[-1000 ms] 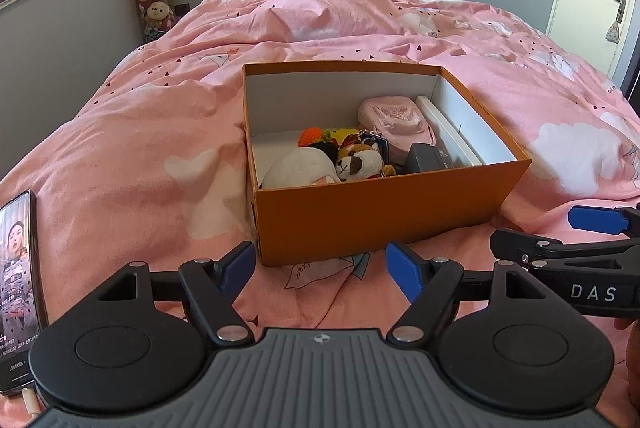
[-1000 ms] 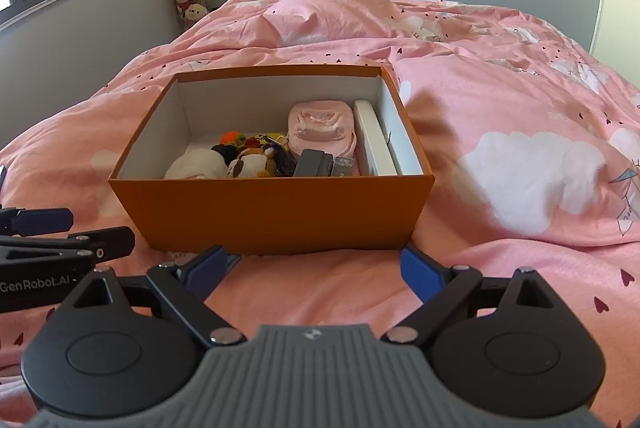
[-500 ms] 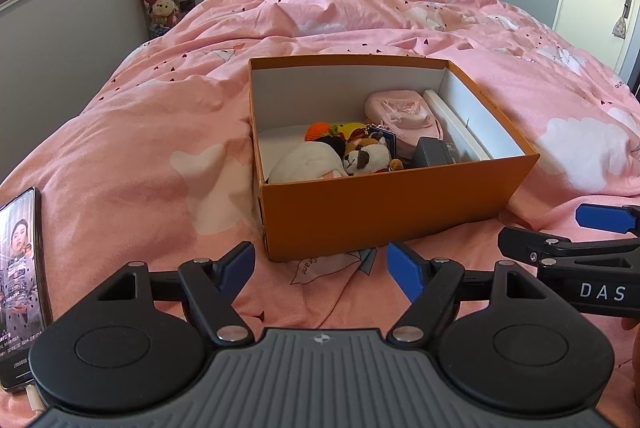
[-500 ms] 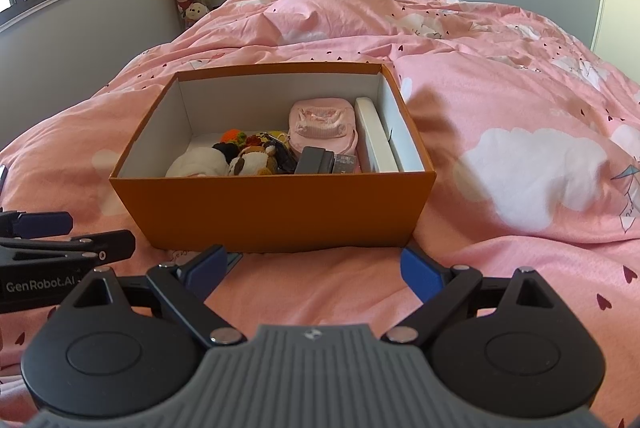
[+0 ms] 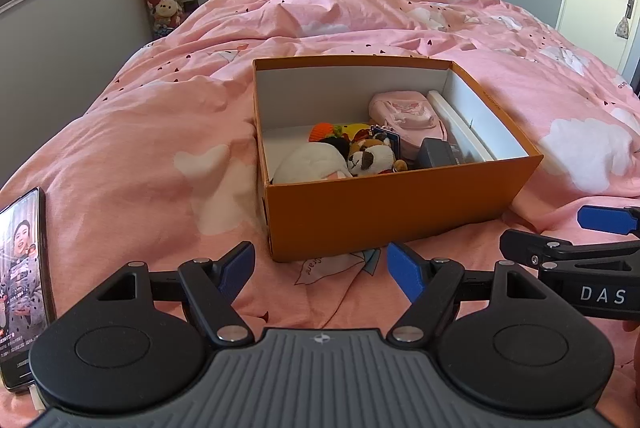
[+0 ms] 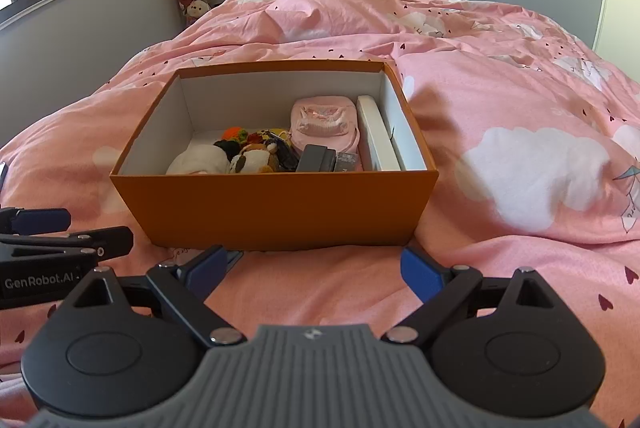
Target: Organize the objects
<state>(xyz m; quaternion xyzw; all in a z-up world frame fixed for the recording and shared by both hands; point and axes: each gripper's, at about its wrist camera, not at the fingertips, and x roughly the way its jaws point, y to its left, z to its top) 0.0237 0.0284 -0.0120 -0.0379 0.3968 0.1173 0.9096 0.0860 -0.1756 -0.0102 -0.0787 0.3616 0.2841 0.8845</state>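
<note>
The orange box (image 6: 276, 206) sits on the bed (image 6: 500, 88) at twelve o'clock from both grippers. The left gripper (image 5: 320, 264) and right gripper (image 6: 312, 268) are each spread wide, holding nothing. It looks like light, stiff cardboard with soft toys (image 6: 252, 158) inside; I'd take it by the short side walls.
</note>
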